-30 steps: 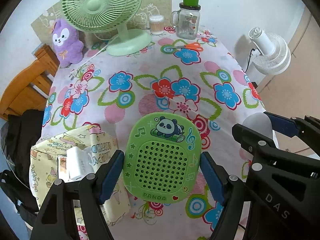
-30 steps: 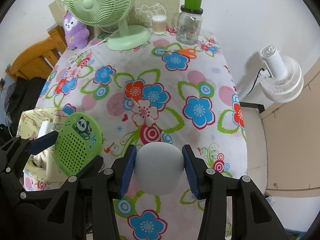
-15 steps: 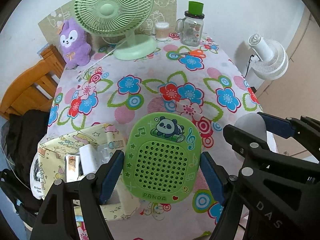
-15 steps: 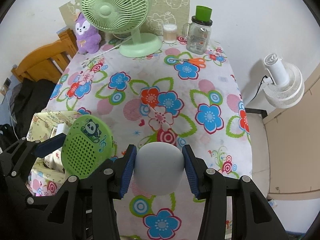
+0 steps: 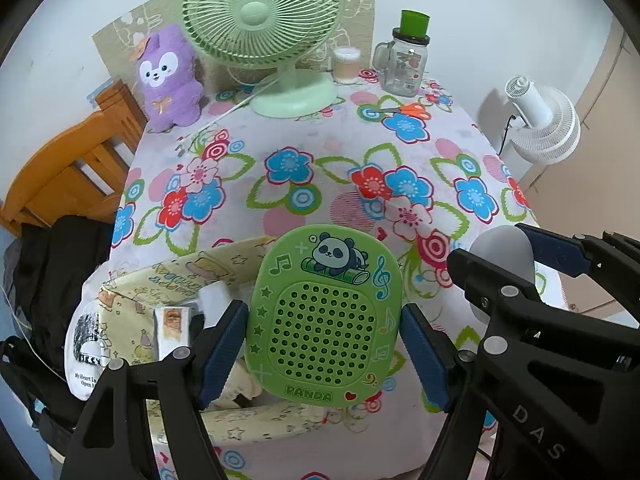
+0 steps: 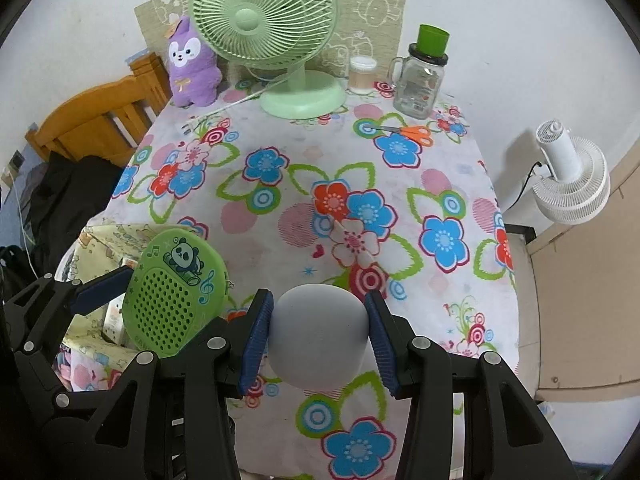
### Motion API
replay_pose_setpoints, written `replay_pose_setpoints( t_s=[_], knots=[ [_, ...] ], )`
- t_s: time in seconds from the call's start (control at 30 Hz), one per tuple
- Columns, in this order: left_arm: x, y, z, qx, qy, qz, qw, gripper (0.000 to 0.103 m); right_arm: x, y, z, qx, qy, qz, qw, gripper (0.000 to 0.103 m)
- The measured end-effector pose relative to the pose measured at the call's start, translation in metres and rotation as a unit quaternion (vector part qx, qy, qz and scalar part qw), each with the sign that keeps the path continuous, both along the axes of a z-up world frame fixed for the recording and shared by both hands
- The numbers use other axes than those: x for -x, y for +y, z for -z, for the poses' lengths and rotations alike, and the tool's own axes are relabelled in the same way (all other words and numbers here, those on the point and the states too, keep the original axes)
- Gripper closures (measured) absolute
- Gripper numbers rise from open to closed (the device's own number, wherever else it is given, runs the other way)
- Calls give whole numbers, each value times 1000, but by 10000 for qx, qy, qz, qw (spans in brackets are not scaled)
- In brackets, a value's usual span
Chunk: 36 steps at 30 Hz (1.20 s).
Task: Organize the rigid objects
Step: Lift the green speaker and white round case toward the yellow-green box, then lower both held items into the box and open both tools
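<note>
Both grippers pull back toward the near table edge since a second ago: more far tablecloth shows, and the bag sits further under the left gripper. Grips look unchanged.

Left gripper (image 5: 324, 344) pinches the speaker (image 5: 326, 316), blue pads on its two side edges, held off the table above the bag (image 5: 168, 280) opening. A white box (image 5: 172, 330) and other packs already lie in the bag. Right gripper (image 6: 318, 340) clamps the grey dome (image 6: 318, 334) between its pads, hanging over the tablecloth (image 6: 360, 184) near the front edge, just right of the speaker.

Far end: fan (image 5: 264, 20), plush (image 5: 168, 76), jar (image 5: 406, 64), scissors (image 5: 404, 109), well apart from both hands.

Risks, my read:
- Grippers sit close side by side; the right frame could knock the speaker if either swings in.
- Dome is smooth and rounded, so it could slip out of the pads on a jerk.
- Bag is soft; its rim may fold in and block the drop, or the speaker lands on the box and tips out.
</note>
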<state>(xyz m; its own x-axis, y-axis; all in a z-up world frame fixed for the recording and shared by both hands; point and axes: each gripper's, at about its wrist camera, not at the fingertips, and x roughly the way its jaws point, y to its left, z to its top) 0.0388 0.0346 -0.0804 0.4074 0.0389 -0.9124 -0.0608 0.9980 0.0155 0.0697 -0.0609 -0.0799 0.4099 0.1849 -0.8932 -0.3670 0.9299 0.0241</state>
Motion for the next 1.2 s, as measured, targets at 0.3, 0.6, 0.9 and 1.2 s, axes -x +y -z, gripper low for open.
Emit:
replay_pose_setpoints(
  t_s=[0.3, 0.6, 0.9, 1.2],
  knots=[
    [10, 33, 4, -23, 22, 17, 10000, 24, 9, 34, 4, 25, 41, -42, 10000, 53],
    [19, 68, 12, -3, 79, -14, 10000, 24, 17, 70, 10, 96, 72, -112, 9999, 53],
    [26, 97, 26, 13, 200, -124, 9997, 24, 22, 104, 23, 217, 185, -286, 9992, 53],
    [35, 120, 49, 2, 463, -223, 9987, 24, 28, 136, 48, 292, 473, -495, 9972, 52]
  ],
)
